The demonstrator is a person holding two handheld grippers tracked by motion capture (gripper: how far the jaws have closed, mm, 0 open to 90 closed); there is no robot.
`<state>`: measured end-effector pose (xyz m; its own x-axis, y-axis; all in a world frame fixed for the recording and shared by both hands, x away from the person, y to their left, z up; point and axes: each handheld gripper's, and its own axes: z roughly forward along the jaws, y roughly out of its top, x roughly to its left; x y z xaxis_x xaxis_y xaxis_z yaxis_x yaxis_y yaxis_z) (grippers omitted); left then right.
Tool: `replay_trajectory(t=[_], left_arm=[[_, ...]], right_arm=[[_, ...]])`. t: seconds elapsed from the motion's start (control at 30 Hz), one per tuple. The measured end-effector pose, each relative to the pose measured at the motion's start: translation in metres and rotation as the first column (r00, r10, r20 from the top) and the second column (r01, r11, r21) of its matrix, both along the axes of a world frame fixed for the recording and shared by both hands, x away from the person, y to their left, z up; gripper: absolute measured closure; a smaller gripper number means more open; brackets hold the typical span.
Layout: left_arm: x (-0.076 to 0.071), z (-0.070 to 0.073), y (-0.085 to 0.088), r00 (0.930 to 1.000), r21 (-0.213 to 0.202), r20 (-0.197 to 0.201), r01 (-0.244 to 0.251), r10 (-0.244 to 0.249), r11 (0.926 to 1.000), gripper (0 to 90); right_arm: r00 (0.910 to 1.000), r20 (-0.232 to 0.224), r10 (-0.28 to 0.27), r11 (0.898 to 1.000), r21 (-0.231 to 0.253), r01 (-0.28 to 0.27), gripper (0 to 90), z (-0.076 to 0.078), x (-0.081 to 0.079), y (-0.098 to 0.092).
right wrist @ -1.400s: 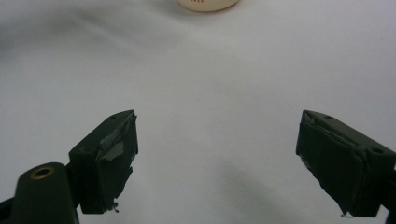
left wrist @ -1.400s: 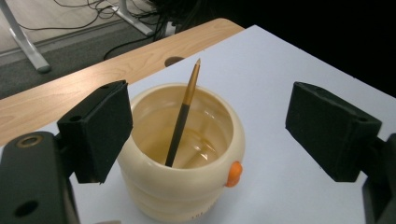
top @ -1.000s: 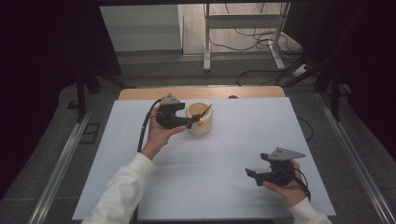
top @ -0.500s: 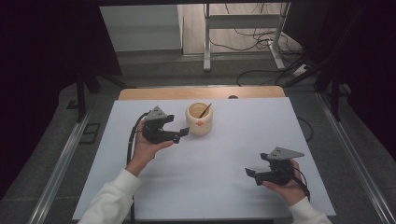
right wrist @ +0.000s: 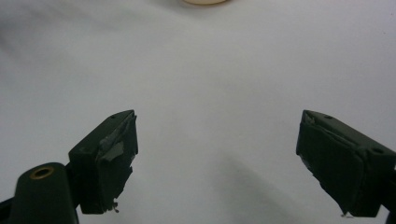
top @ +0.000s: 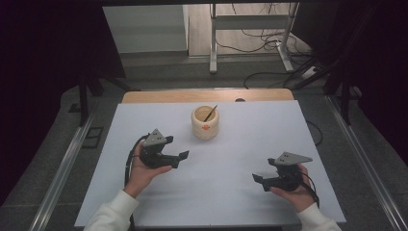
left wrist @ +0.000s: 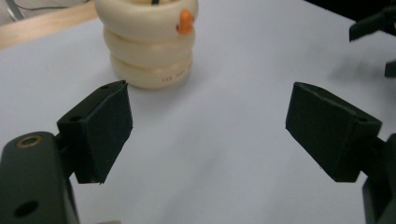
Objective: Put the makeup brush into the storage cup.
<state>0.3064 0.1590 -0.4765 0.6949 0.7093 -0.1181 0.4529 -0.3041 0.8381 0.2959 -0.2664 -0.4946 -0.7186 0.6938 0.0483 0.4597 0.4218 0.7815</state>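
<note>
both my grippers' jaws wide apart & empty; l gripper [top: 179, 157] near ribbed cream pot [top: 205, 122] w/ stick [top: 210, 113], so approach level, centre pot betw pads.

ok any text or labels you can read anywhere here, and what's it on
One text: a short line of small dark print on the lowest ring of the cream ringed pot, too small and blurred to read.
No wording shows on the orange knob, the left gripper, the right gripper or the white table.
</note>
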Motion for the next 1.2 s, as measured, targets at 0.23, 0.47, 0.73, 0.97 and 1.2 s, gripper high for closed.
replay_trajectory(t=[0.23,0.47,0.73,0.97,1.2], left_arm=[[-0.022,-0.012,0.016,0.9992,0.011,-0.018,-0.034,0.035,0.9993,15.0],[-0.043,-0.025,0.034,0.9966,0.017,-0.035,-0.074,0.075,0.9971,14.8],[-0.053,-0.038,0.045,0.9923,0.032,-0.056,-0.108,0.110,0.9936,13.6],[-0.058,-0.038,0.055,0.9895,0.024,-0.053,-0.134,0.135,0.9907,13.2],[-0.057,-0.038,0.054,0.9907,0.035,-0.045,-0.127,0.128,0.9913,13.2]], right_arm=[[1.0000,0.000,0.005,1.000,0.004,-0.005,13.3,0.000,0.000,0.000],[0.9999,0.002,0.015,1.000,-0.004,-0.015,13.3,0.000,0.000,0.001],[0.9998,0.000,0.022,1.000,-0.011,-0.022,13.2,-0.002,0.001,0.002],[0.9997,0.001,0.025,1.000,-0.015,-0.025,13.2,-0.002,0.000,0.002],[0.9996,0.003,0.029,0.999,-0.028,-0.029,13.2,-0.003,0.000,0.003]])
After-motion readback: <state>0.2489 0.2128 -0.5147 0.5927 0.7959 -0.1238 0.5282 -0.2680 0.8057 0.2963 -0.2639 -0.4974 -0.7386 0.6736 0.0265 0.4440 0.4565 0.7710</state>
